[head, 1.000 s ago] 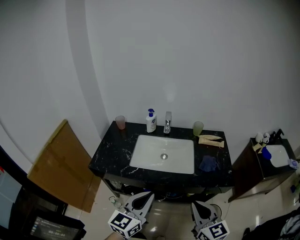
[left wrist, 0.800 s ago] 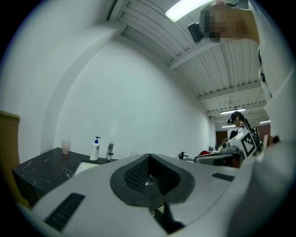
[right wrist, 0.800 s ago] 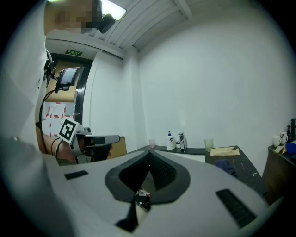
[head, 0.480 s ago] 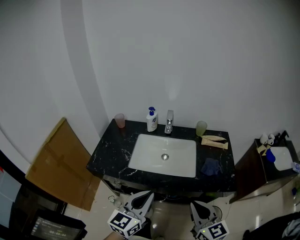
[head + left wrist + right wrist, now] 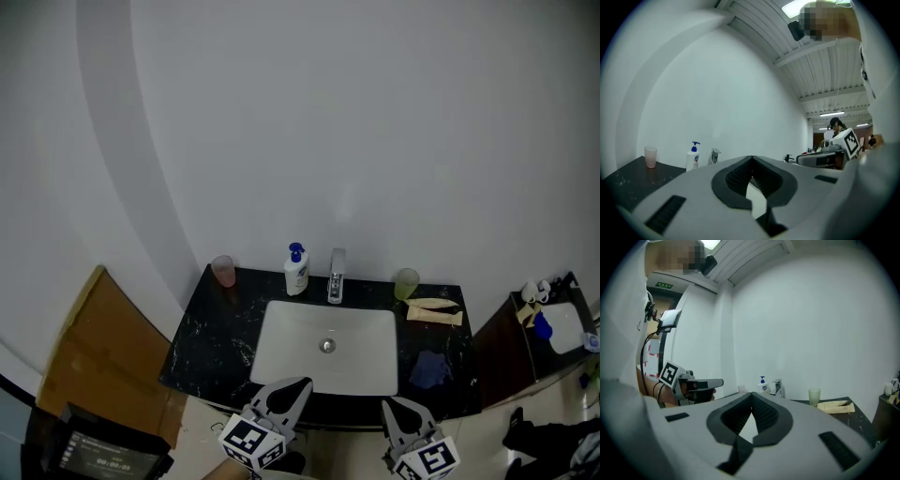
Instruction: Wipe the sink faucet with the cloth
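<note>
Left gripper (image 5: 751,157): fingers (image 5: 735,180) pressed together, nothing between them. Right gripper (image 5: 751,406) likewise, fingers (image 5: 765,419) closed and empty. Both hang at the near edge of the black marbled table (image 5: 211,328). The white rectangular basin (image 5: 328,349) lies between me and the upright chrome faucet (image 5: 336,275) at the back. A white pump bottle with a blue top (image 5: 296,270) stands just left of it, label too small to read. Pink cup (image 5: 223,271) far left, green cup (image 5: 406,283) right. The crumpled dark blue cloth (image 5: 429,368) lies right of the basin, near my right gripper.
</note>
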Available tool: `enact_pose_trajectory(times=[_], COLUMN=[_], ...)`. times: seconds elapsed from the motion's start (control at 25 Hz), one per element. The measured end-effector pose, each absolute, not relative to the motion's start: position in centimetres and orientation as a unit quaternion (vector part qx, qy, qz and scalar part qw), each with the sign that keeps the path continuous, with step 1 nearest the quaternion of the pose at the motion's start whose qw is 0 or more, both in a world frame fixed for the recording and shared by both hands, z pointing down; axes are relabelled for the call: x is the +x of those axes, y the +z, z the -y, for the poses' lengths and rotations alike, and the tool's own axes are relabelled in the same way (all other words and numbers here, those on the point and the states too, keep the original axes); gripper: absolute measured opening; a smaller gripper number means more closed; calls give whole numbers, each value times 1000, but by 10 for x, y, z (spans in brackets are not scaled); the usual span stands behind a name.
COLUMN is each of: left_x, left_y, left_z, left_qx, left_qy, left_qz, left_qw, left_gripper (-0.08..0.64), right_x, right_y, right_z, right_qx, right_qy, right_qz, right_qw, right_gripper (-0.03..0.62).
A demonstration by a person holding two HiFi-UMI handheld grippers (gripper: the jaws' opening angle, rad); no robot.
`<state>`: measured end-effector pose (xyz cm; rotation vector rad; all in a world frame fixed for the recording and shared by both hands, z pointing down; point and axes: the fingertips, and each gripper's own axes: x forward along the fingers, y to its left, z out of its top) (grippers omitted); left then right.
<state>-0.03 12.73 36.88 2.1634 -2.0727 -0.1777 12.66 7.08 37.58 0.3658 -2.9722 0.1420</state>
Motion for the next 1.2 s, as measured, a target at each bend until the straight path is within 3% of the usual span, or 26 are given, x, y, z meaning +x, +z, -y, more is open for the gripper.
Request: enact_pose_trajectory(times=[0.24,0.6,1.0,1.2], left_x=[-33,-80,-55,-3], left_y=[367,372,385,396], left_z=[-107,-55,-5,32], left_qx=[736,751,766,809], left_qy=[-52,-55,-28,-4], left_qz=[673,654,637,582], left_qw=[50,69,82,83], left_gripper=[0,0,0,0], right_x=[83,28,27,74], right_y=[372,375,383,398], right_z=[-59,-19,24,54], right_qx=[131,138,141,208], right_qy=[28,40,59,68], right_qz=[990,987,986,974], right_qw=[45,66,60,59], right_gripper=[3,3,3,3])
